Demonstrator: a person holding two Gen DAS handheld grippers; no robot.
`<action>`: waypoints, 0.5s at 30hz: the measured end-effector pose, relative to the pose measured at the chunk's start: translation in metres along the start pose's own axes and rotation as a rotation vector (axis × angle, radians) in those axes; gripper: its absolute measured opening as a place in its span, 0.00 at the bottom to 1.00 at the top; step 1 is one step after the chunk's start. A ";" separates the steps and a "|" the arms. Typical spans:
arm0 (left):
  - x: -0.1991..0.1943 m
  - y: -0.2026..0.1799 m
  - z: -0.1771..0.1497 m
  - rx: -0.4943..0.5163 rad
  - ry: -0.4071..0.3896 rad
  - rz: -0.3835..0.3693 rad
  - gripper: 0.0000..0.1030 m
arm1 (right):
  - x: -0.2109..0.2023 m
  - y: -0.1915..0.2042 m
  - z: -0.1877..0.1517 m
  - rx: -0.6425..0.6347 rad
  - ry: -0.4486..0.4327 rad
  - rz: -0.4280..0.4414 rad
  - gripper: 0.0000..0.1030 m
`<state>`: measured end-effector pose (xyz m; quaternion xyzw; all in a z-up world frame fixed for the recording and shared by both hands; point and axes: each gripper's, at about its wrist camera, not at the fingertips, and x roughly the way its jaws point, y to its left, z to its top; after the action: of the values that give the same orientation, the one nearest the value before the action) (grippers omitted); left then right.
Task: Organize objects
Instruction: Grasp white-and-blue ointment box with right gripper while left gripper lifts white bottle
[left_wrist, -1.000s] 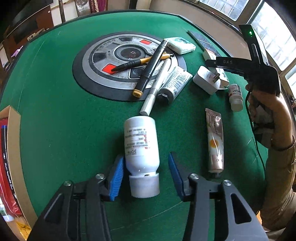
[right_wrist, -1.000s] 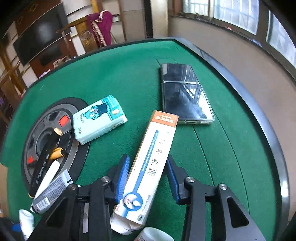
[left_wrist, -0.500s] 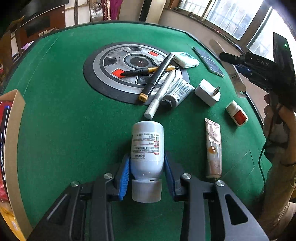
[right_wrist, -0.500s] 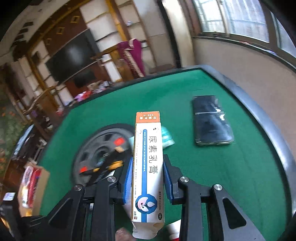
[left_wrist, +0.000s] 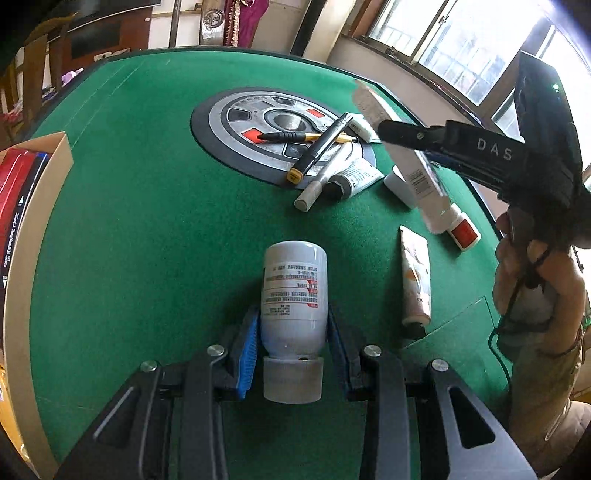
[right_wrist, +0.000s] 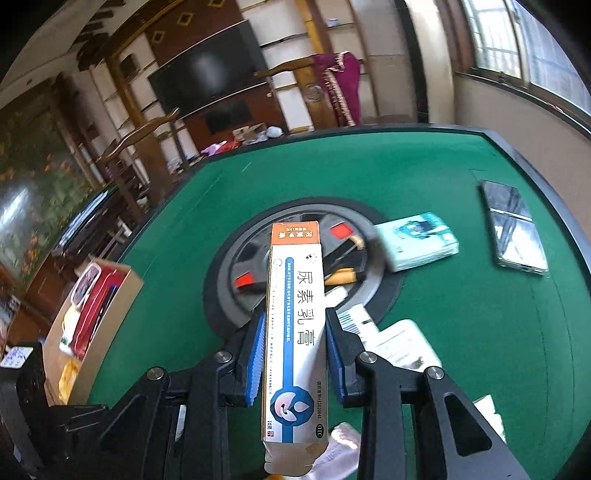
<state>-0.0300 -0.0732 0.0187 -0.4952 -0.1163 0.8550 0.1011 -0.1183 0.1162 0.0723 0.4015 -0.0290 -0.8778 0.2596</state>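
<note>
My left gripper (left_wrist: 293, 330) is shut on a white plastic bottle (left_wrist: 294, 288), cap toward the camera, held above the green table (left_wrist: 147, 221). My right gripper (right_wrist: 295, 332) is shut on a long white and orange ointment box (right_wrist: 295, 325) and holds it in the air above the table's round centre disc (right_wrist: 295, 236). In the left wrist view the right gripper and its box (left_wrist: 402, 155) hang over the right side of the table.
Pens (left_wrist: 317, 147), a tube (left_wrist: 352, 179), a white charger (left_wrist: 400, 190), a small red-labelled bottle (left_wrist: 461, 230) and a beige tube (left_wrist: 415, 280) lie on the table. A tissue pack (right_wrist: 417, 240) and phone (right_wrist: 513, 225) lie far right. A cardboard box (right_wrist: 92, 310) stands at the left edge.
My left gripper closed on the white bottle and lifted it. My right gripper lifted the ointment box off the table and swung it left over the centre disc.
</note>
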 end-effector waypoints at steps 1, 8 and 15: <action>0.000 -0.001 -0.001 -0.001 -0.004 0.003 0.32 | 0.001 0.003 -0.001 -0.007 0.001 0.005 0.31; -0.006 0.006 -0.004 -0.044 -0.022 -0.027 0.32 | 0.000 0.015 -0.005 -0.030 0.009 0.023 0.31; -0.018 0.010 -0.006 -0.059 -0.054 -0.050 0.32 | 0.006 0.034 -0.016 -0.060 0.030 0.040 0.31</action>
<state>-0.0168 -0.0878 0.0277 -0.4717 -0.1566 0.8614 0.1045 -0.0954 0.0869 0.0666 0.4059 -0.0068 -0.8668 0.2894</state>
